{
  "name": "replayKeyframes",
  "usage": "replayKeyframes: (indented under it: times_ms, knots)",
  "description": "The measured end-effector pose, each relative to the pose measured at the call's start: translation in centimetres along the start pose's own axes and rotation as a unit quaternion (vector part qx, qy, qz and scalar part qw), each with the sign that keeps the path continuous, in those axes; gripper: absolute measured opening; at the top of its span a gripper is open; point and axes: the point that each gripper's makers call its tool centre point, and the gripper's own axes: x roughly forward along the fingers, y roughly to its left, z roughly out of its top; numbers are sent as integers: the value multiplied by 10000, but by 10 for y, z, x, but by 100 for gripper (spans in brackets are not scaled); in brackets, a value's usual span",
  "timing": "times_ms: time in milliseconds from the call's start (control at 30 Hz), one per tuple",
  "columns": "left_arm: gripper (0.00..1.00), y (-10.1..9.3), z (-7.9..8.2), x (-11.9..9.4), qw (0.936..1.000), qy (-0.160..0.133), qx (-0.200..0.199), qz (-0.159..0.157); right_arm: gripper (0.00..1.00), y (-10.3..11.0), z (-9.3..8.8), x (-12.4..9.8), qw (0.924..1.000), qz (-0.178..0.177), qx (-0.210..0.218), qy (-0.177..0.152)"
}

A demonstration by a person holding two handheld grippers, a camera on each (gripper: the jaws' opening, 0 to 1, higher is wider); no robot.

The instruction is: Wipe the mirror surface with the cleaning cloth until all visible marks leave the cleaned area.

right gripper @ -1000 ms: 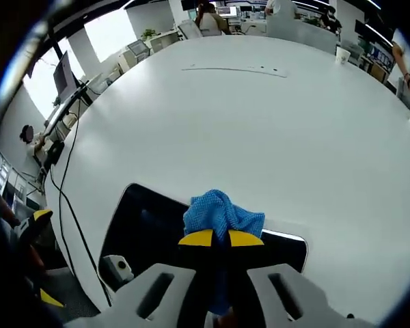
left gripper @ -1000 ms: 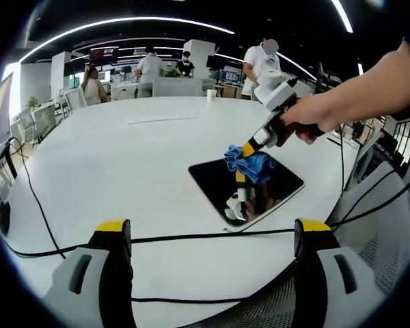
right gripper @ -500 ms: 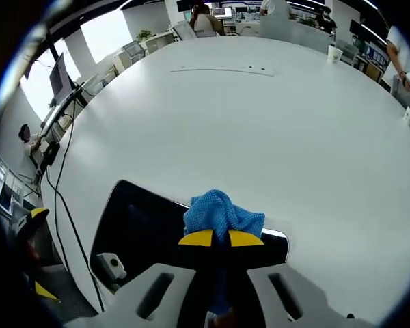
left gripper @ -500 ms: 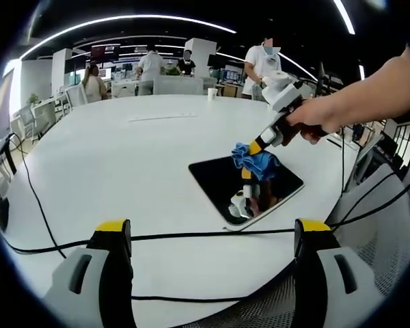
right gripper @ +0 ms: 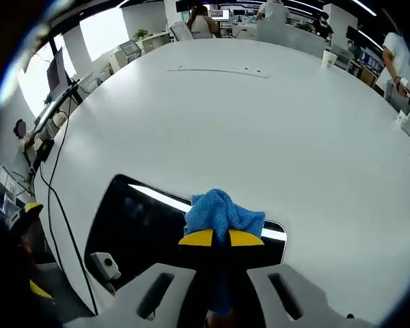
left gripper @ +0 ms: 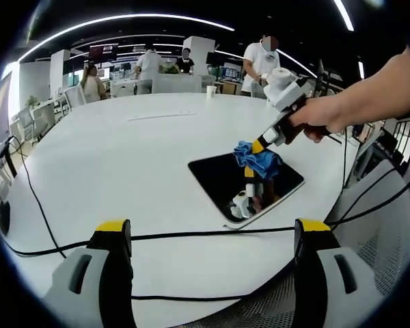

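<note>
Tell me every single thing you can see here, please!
Mirror: one, dark and shiny, flat on the table.
Cloth: one, blue, bunched on the mirror.
Table: one, white, big and round.
Cables: several, black, across the table's near edge.
Cup: one, white, far side of the table.
People: a few, standing in the background.
Right claw: grey with yellow tips, shut on the cloth.
Left claw: grey with yellow tips, open, near the table edge.
Hand: one, holding the right claw.
</note>
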Motion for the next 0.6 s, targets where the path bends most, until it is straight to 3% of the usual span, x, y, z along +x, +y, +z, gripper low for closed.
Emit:
replayKeyframes:
  times_ms: [467,600]
  knots:
    - [99,-3,1,-3,9999,62,72,71,0,13,-31,-17,9998,124,109,-61]
    - [99,-5,9,-5,10000,-44,36,62,0,16,-38,-22,9997,179,179,-66]
